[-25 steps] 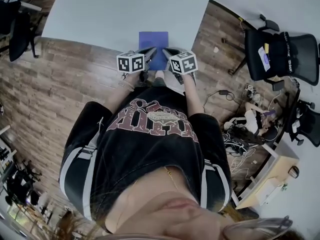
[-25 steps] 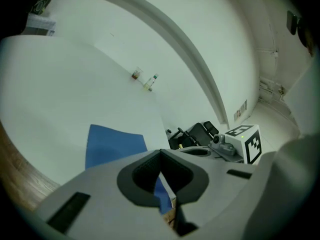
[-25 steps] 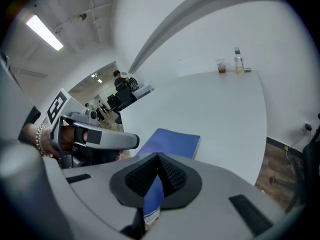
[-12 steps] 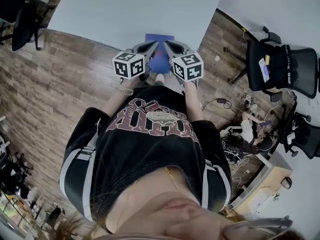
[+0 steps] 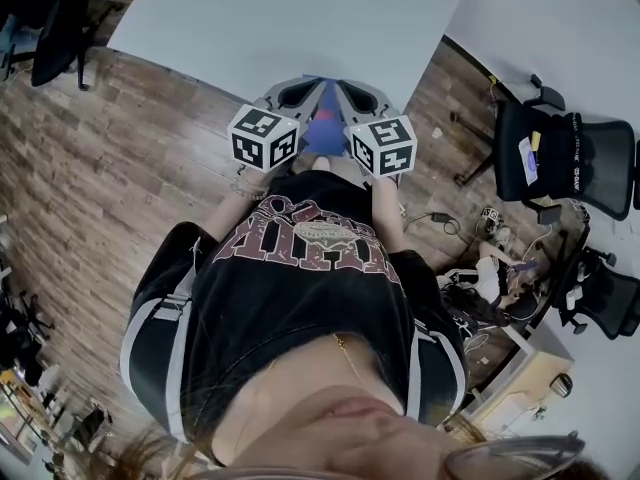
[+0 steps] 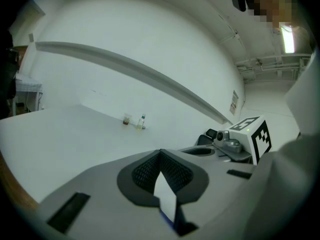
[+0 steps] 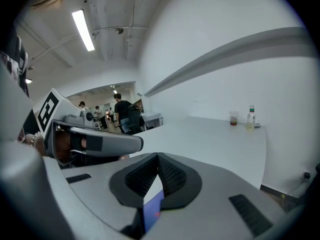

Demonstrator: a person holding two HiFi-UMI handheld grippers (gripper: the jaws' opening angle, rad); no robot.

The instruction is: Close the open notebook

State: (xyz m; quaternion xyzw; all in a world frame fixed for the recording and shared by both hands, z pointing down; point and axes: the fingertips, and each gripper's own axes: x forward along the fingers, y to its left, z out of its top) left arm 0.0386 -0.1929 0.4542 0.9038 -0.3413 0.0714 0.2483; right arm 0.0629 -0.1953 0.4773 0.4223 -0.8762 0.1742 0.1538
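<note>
The blue notebook (image 5: 325, 128) is held up in front of the person's chest, between the two grippers and above the near edge of the white table (image 5: 300, 18). My left gripper (image 5: 315, 88) is shut on a white sheet with a blue edge, part of the notebook (image 6: 167, 201). My right gripper (image 5: 337, 88) is shut on a white and blue part of the notebook (image 7: 152, 209). The two grippers' tips almost meet over it. Most of the notebook is hidden behind the gripper bodies. I cannot tell whether it is open or closed.
A cup (image 6: 127, 120) and a small bottle (image 6: 142, 121) stand far off on the table. Black office chairs (image 5: 565, 153) and cables (image 5: 470, 288) are on the wooden floor to the right. Another chair (image 5: 55, 23) stands at the left.
Both grippers have risen together towards the person, carrying the notebook up off the table edge. Their marker cubes have rolled outwards and now look larger.
</note>
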